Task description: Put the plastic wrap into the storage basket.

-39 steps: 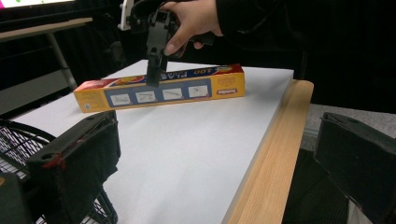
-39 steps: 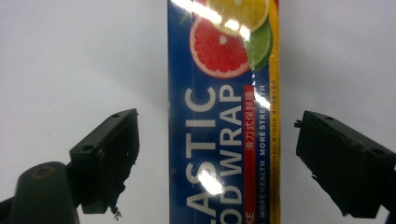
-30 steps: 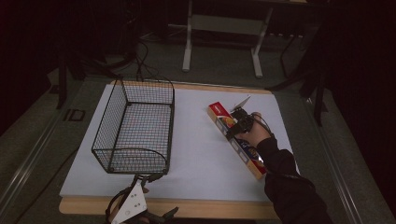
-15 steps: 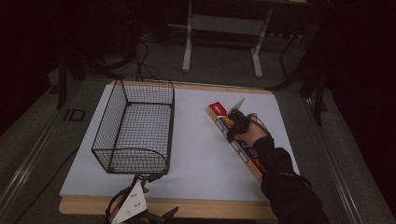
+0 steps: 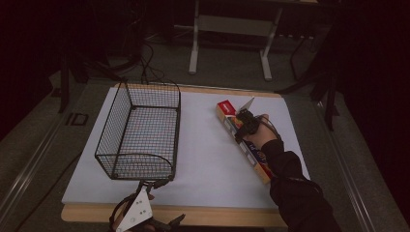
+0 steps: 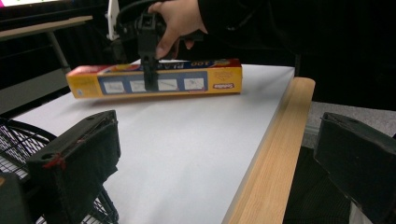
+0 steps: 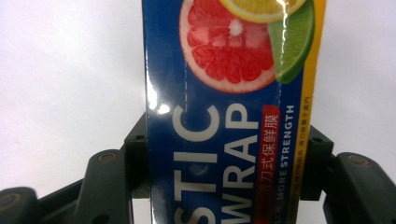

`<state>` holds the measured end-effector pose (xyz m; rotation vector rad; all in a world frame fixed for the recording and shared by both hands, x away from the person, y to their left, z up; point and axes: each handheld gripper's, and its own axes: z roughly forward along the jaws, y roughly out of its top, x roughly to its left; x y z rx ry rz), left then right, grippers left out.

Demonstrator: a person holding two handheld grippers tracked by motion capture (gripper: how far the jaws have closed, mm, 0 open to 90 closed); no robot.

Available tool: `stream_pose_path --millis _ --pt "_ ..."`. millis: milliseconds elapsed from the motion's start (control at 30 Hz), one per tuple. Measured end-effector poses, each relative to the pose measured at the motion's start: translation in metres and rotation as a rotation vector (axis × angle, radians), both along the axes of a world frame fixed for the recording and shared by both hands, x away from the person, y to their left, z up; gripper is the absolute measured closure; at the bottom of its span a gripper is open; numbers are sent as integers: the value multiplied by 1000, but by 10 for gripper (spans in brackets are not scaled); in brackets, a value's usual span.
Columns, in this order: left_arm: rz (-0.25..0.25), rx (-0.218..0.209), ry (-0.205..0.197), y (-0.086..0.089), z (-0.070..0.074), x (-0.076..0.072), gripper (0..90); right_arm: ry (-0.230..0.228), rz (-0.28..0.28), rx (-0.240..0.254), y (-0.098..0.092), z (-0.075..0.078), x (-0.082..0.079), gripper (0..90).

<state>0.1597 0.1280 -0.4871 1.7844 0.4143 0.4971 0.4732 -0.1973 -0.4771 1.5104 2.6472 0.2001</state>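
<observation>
A long blue and yellow plastic wrap box (image 5: 256,160) with a red far end lies slantwise on the white table top, right of centre. My right gripper (image 5: 242,127) comes down on it from above near its far half. Its jaws have just been closing and now press the box's (image 7: 224,93) two long sides. From the left gripper view, the hand and right gripper (image 6: 149,70) straddle the box (image 6: 196,81). My left gripper (image 5: 145,217) rests at the table's front edge, open, with nothing between its jaws.
A black wire basket (image 5: 109,130) stands on the left half of the table, its near corner (image 6: 14,144) just beside my left gripper. A wooden strip (image 6: 275,154) edges the table front. Table legs and cables stand on the dark floor behind.
The right gripper has settled a little lower over the box and its jaws have closed onto the box's sides. The left gripper and the basket have not moved.
</observation>
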Motion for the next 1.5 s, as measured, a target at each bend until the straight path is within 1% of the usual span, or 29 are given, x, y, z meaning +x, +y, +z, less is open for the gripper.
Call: stream_pose_path --millis 167,200,300,400,467,567,600,700,767,1000,1067,1133,1233,1300,1433,1500 --pt "0 -4 0 0 0 0 9 -28 -3 19 1 18 0 398" --pt "2 -10 0 1 0 0 9 -38 -9 25 2 22 -1 398" --pt "8 -25 2 3 1 0 9 -91 -6 42 3 32 -3 398" --pt "15 -17 -1 3 1 1 9 -108 -10 68 7 40 -6 398" --pt "11 -11 -1 1 0 1 9 -130 -9 80 11 44 -8 398" --pt "11 -9 -5 0 0 1 9 -144 -20 145 17 51 -9 398" --pt "13 -10 -7 1 0 1 9 -150 -21 155 19 53 -10 398" --pt "15 -11 -5 1 0 1 9 -168 -10 140 30 62 -12 398" --pt "16 -11 -5 2 1 1 9 -175 -2 140 36 68 -12 398" --pt "13 -11 -6 2 1 0 9 -220 14 112 56 94 -15 398" --pt "13 -12 -7 2 1 1 9 -227 19 114 60 101 -16 398" --pt "14 -14 -6 2 1 1 9 -245 23 119 65 110 -17 398" --pt "12 -15 -7 2 1 0 9 -283 43 117 75 124 -19 398" --pt "11 -14 -8 1 1 0 9 -299 44 113 81 131 -20 398" --pt "10 -14 -7 2 1 0 9 -301 56 134 92 140 -21 398" --pt "10 -14 -7 2 1 0 9 -305 65 132 98 143 -22 398"
